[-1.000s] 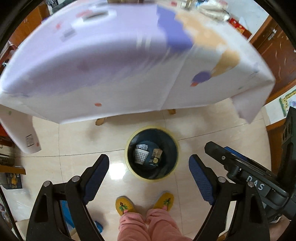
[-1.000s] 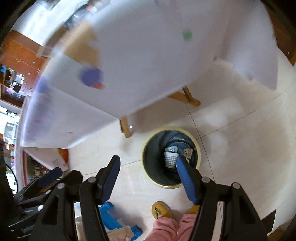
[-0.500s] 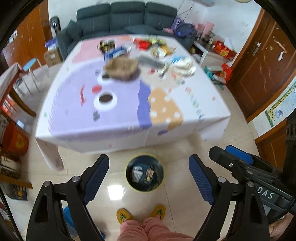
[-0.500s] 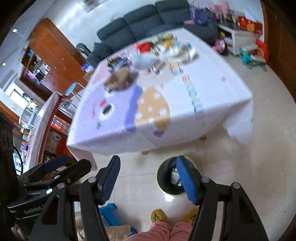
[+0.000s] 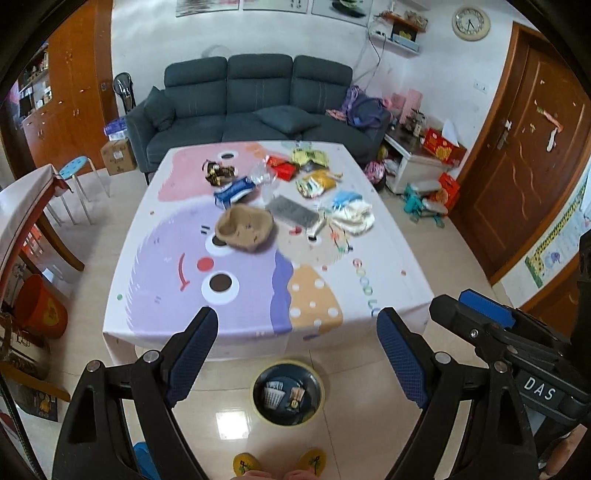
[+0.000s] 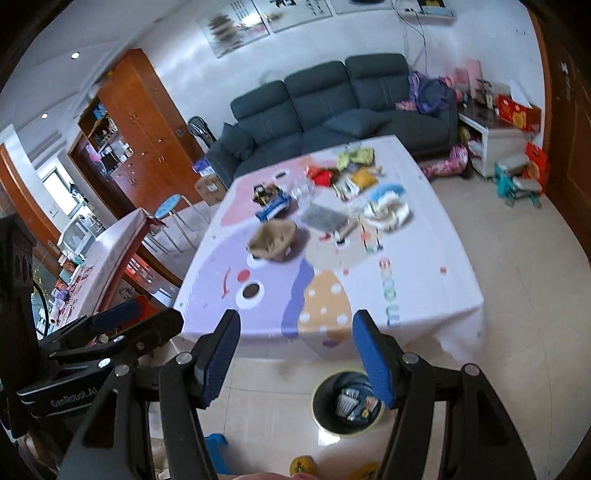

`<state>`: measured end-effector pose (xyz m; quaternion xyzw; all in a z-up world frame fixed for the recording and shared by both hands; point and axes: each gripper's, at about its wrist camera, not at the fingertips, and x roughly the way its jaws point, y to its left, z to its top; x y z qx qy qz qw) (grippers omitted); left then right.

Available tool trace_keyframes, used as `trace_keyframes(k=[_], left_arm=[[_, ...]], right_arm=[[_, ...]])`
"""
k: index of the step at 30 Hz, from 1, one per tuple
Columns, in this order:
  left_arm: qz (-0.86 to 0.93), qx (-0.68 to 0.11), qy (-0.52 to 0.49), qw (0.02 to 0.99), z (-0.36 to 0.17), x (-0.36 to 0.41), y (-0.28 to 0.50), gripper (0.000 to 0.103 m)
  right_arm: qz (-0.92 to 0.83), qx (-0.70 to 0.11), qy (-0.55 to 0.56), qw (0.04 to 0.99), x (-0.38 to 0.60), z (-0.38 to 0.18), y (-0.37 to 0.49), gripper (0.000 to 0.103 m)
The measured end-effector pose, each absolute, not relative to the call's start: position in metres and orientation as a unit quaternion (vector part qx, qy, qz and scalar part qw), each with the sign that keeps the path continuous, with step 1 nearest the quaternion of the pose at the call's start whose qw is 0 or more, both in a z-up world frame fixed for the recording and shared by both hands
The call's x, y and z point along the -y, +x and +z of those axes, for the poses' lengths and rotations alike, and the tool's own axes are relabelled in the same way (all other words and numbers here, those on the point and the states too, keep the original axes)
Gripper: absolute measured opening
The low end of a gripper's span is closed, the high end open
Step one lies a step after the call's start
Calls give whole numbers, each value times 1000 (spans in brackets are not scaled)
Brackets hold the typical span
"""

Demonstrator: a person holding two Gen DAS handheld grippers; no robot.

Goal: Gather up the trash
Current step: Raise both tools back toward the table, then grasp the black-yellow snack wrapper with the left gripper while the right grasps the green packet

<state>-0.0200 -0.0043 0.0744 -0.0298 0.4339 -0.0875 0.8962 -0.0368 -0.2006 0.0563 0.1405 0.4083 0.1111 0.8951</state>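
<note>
Both the left gripper (image 5: 295,354) and the right gripper (image 6: 295,354) had risen from the bin (image 5: 287,393) — jaws spread, empty — bringing the wrappers (image 5: 317,182) on the far table (image 5: 391,266) into view; next pickup seemed due.

A dark 3-seat sofa (image 5: 258,99) stands behind the table, a blue-topped stool (image 5: 75,168) at its left, a wall clock (image 5: 471,23) above.

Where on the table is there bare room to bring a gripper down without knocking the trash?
The near half of the tablecloth is bare, from the front edge up to the brown paper bag. The left strip beside the bag is free too. The far half is crowded with snack wrappers and crumpled tissues.
</note>
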Motion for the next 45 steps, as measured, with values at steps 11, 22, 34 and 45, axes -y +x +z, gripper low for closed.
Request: trace_keyframes(k=[11,22,34,45], left_arm=[[-68,-413,-13,908,106,0,16,87],[-117,-421,-34,899,86,-43,134,87],[-127,-492,-7,861,25,-124,340,87],[-168,-569,-7,805,-77,-142,475,87]], right_arm=[[131,-366,135,912,201,88,8,64],[91,-364,126,918,177,79,91,63],[28,-424,116,898,163,24,258,63],[11,-504,59,862,179,-79,377,63]])
